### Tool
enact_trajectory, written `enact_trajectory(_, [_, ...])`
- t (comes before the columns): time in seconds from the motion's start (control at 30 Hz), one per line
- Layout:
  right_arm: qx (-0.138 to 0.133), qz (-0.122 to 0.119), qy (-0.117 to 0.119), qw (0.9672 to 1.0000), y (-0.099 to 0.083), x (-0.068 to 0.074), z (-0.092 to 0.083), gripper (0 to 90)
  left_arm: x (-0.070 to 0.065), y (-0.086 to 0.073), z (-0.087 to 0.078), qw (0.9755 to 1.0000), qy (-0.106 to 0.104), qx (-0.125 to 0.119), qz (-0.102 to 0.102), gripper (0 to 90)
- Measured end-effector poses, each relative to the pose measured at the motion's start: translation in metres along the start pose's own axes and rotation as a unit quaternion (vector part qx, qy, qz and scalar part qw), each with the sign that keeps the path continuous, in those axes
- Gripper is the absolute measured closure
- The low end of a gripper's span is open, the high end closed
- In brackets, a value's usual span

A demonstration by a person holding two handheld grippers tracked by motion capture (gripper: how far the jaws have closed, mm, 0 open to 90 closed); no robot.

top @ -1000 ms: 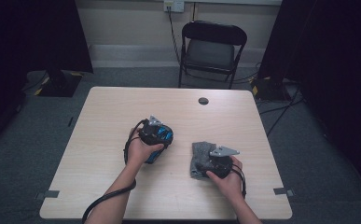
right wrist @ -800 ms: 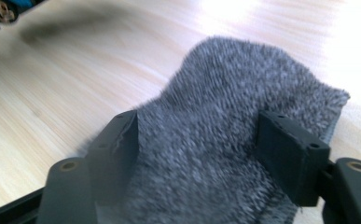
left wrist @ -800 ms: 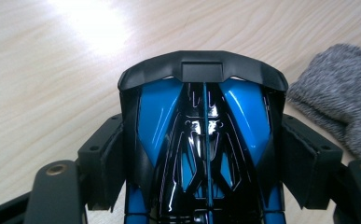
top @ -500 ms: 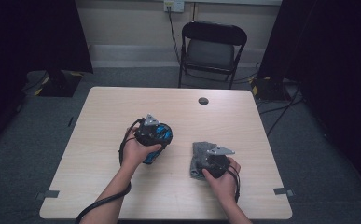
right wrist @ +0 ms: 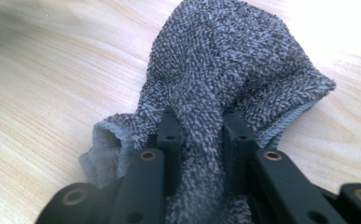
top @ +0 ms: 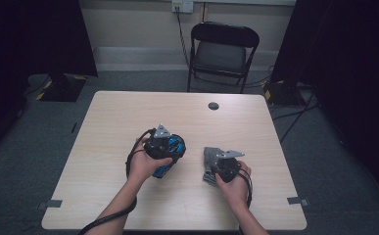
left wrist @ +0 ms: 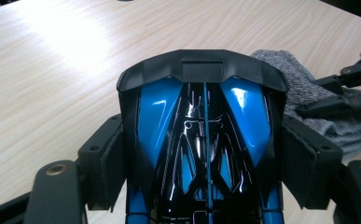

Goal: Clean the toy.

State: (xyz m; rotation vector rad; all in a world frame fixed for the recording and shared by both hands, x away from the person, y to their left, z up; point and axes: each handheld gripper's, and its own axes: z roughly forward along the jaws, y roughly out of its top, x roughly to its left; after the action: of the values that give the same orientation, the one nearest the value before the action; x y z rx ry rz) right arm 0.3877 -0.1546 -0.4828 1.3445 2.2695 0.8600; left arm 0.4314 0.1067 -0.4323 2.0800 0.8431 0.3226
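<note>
Clamping the blue-and-black toy car [left wrist: 204, 140] in the left gripper [top: 163, 147] just above the surface [top: 104, 147], ready for wiping; right gripper [right wrist: 201, 135] jaws just closed, pinching the grey cloth [right wrist: 229, 70] beside it.

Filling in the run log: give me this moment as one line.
left claw: shut on blue-black object | right claw: just closed, pinching grey cloth | cloth lies on table

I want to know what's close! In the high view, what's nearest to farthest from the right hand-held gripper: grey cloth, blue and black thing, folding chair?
1. Grey cloth: pinched in the right hand-held gripper.
2. Blue and black thing: to its left, in the left hand-held gripper.
3. Folding chair: beyond the table's far edge.
</note>
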Motion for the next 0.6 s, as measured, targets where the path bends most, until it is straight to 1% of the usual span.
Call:
enact_trajectory(0.07, [0.011,0.001,0.007,0.9999,0.004,-0.002,0.0,76.0,-0.002,0.0,0.001,1.0,-0.002,0.001,0.002,25.6])
enact_trajectory(0.1, [0.014,-0.001,0.014,0.9998,0.005,-0.004,0.001,76.5,-0.004,-0.001,0.002,1.0,-0.008,0.001,-0.001,25.6])
enact_trajectory(0.17, [0.017,0.003,0.031,0.9994,0.008,-0.008,0.0,77.4,-0.006,-0.001,0.002,0.9999,-0.014,0.002,0.001,25.6])
enact_trajectory(0.2, [0.014,0.001,0.046,0.9989,0.012,-0.011,-0.001,77.6,-0.008,-0.001,0.003,0.9999,-0.016,0.001,0.002,25.6])
enact_trajectory(0.23, [0.01,0.003,0.053,0.9986,0.015,-0.013,-0.003,77.6,-0.009,-0.001,0.003,0.9998,-0.021,0.001,0.005,25.6])
enact_trajectory(0.27, [-0.002,0.005,0.063,0.998,0.02,-0.016,-0.006,77.7,-0.009,-0.001,0.003,0.9997,-0.022,0.0,0.005,25.6])
enact_trajectory(0.33, [-0.012,0.012,0.073,0.9972,0.026,-0.018,-0.01,77.7,-0.011,0.0,0.003,0.9996,-0.026,0.001,0.009,25.6])
enact_trajectory(0.37, [-0.018,0.009,0.077,0.9968,0.032,-0.02,-0.012,77.7,-0.012,0.0,0.003,0.9996,-0.029,-0.002,0.006,25.6])
enact_trajectory(0.4, [-0.024,0.005,0.082,0.9963,0.036,-0.02,-0.014,77.7,-0.013,0.0,0.003,0.9994,-0.032,-0.002,0.01,25.6])
enact_trajectory(0.5, [-0.029,-0.01,0.102,0.9943,0.048,-0.021,-0.018,77.6,-0.015,0.001,0.004,0.9992,-0.038,0.003,0.014,25.6])
enact_trajectory(0.53, [-0.03,-0.025,0.111,0.993,0.053,-0.021,-0.019,77.6,-0.016,0.001,0.004,0.999,-0.042,0.004,0.014,25.6])
enact_trajectory(0.6, [-0.036,-0.033,0.126,0.9908,0.06,-0.019,-0.021,77.6,-0.019,0.001,0.006,0.9985,-0.052,0.005,0.015,25.6])
